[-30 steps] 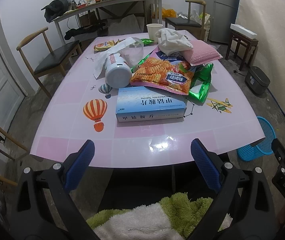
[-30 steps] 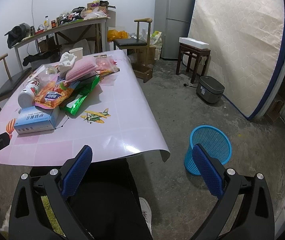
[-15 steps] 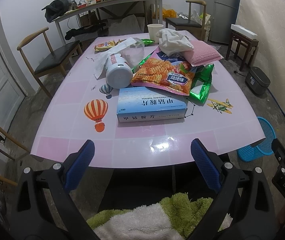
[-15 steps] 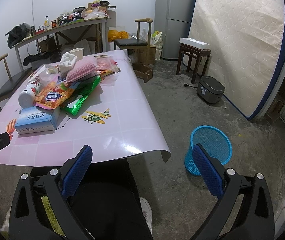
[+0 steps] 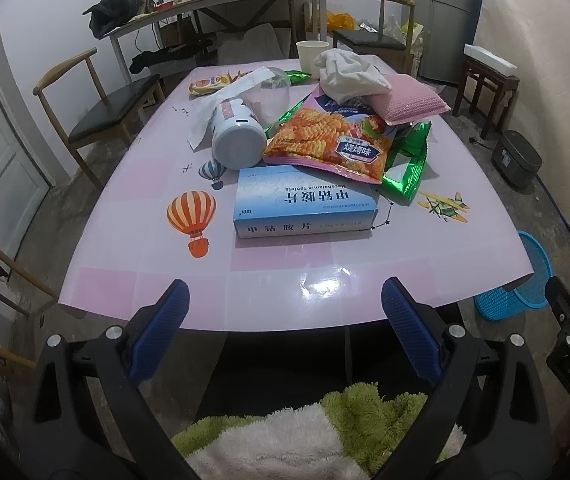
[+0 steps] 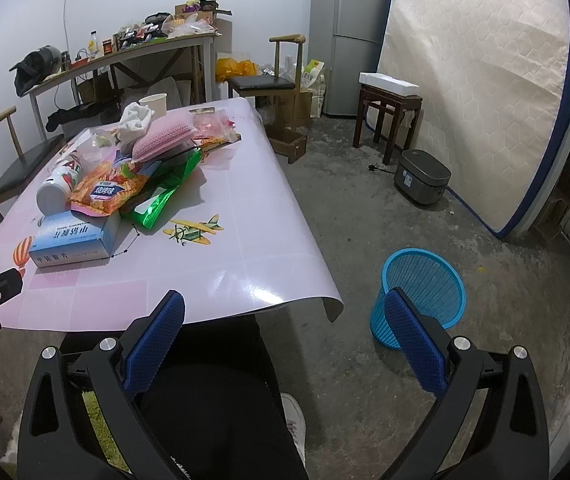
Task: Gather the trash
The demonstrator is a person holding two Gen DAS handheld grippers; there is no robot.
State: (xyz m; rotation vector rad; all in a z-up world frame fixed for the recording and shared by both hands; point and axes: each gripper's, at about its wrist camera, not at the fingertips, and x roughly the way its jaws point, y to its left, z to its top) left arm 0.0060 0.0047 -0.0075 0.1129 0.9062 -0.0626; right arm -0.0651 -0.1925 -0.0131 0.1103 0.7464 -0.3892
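Left gripper (image 5: pixel 283 330): blue-padded jaws spread wide, holding nothing, hanging back from the near edge of the pink vinyl-covered table (image 5: pixel 133 184).
Left view, closest trash: pale blue cardboard tablet box (image 5: pixel 305 206), lying flat. Probably light and stiff, so I'd pinch it across the short sides.
Left view, on top: orange crinkly snack bag (image 5: pixel 329 140), its lower edge overlapping the box. Looks thin, slippery and crushable; grab a sealed edge. Green foil wrapper (image 5: pixel 407 164) tucked beside it, same deal.
Left view, roller: white plastic bottle (image 5: pixel 239 136) on its side, might roll.
Right gripper (image 6: pixel 285 340): also open and empty.
Right view, bin: blue mesh plastic wastebasket (image 6: pixel 421 280) on the floor, off the table's right corner, well apart from the pile.
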